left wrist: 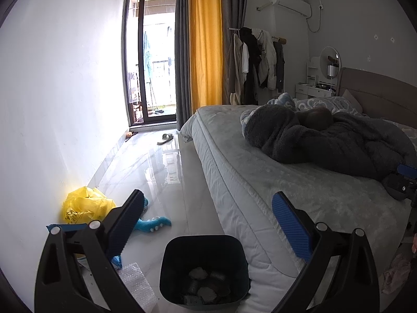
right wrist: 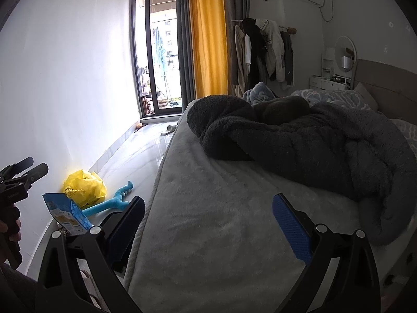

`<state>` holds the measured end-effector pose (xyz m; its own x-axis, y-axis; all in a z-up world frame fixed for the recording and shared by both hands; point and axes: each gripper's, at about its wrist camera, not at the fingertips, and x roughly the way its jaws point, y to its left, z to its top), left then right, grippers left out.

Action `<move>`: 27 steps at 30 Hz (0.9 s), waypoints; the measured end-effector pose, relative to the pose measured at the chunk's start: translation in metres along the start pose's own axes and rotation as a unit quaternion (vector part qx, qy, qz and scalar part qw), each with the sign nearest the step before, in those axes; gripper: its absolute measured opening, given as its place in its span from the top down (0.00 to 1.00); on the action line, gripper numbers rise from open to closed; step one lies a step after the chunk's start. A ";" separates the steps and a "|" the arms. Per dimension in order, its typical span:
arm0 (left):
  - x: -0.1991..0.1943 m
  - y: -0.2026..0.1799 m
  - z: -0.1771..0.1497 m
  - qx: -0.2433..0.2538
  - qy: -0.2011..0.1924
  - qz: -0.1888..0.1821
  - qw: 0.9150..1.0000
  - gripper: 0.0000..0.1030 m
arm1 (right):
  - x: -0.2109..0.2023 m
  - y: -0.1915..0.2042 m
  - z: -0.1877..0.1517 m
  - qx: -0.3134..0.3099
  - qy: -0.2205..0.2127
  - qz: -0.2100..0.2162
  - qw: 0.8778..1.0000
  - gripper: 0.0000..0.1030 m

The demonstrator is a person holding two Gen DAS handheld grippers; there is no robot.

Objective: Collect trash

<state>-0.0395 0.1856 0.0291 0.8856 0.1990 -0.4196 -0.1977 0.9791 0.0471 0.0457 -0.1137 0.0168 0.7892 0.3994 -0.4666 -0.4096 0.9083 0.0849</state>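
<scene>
My left gripper (left wrist: 208, 214) is open and empty above a dark trash bin (left wrist: 203, 271) on the floor, which holds several crumpled pieces. A yellow plastic bag (left wrist: 86, 206), a blue snack packet (left wrist: 116, 259) and bubble wrap (left wrist: 135, 284) lie on the floor to the left. My right gripper (right wrist: 208, 216) is open and empty over the bed's edge. In the right wrist view the yellow bag (right wrist: 84, 189) and blue snack packet (right wrist: 66, 214) lie by the wall, and the left gripper (right wrist: 26, 169) shows at far left.
A bed (left wrist: 299, 190) with a dark fleece blanket (left wrist: 325, 140) fills the right. A blue toy (left wrist: 153, 223) lies on the glossy floor; it also shows in the right wrist view (right wrist: 112, 202). A slipper (left wrist: 165, 138) lies near the balcony door (left wrist: 153, 65). A white wall runs along the left.
</scene>
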 end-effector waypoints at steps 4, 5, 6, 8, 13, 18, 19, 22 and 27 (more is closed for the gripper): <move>0.000 0.000 -0.001 0.000 0.001 0.001 1.000 0.03 | -0.002 0.004 0.006 -0.002 -0.001 0.003 1.000 0.04; 0.001 0.001 0.000 -0.001 0.001 0.001 1.000 0.03 | -0.003 0.004 0.006 -0.005 0.000 0.002 1.000 0.04; 0.001 0.001 -0.001 -0.001 0.001 0.000 1.000 0.03 | -0.003 0.005 0.006 -0.010 0.003 0.000 1.000 0.04; 0.001 0.001 0.000 -0.006 0.005 -0.005 1.000 0.03 | -0.006 0.006 0.008 -0.009 0.008 0.002 1.000 0.04; 0.000 -0.001 0.002 -0.002 0.006 -0.003 1.000 0.03 | -0.016 0.004 0.017 0.000 -0.003 0.001 1.000 0.04; -0.004 -0.002 0.005 -0.006 0.004 -0.007 1.000 0.03 | -0.022 0.004 0.023 0.005 -0.009 -0.003 1.000 0.04; -0.005 -0.002 0.006 -0.006 0.003 -0.009 1.000 0.03 | -0.023 0.003 0.023 0.005 -0.009 -0.002 1.000 0.04; -0.008 -0.004 0.009 -0.006 0.001 -0.013 1.000 0.03 | -0.023 0.003 0.024 0.006 -0.008 -0.003 1.000 0.04; -0.011 -0.005 0.013 -0.005 0.009 -0.008 1.000 0.03 | -0.025 0.003 0.029 0.006 -0.012 -0.006 1.000 0.04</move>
<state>-0.0433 0.1794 0.0451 0.8808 0.1820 -0.4371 -0.1871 0.9818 0.0317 0.0384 -0.1175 0.0542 0.8051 0.3906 -0.4464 -0.3942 0.9147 0.0894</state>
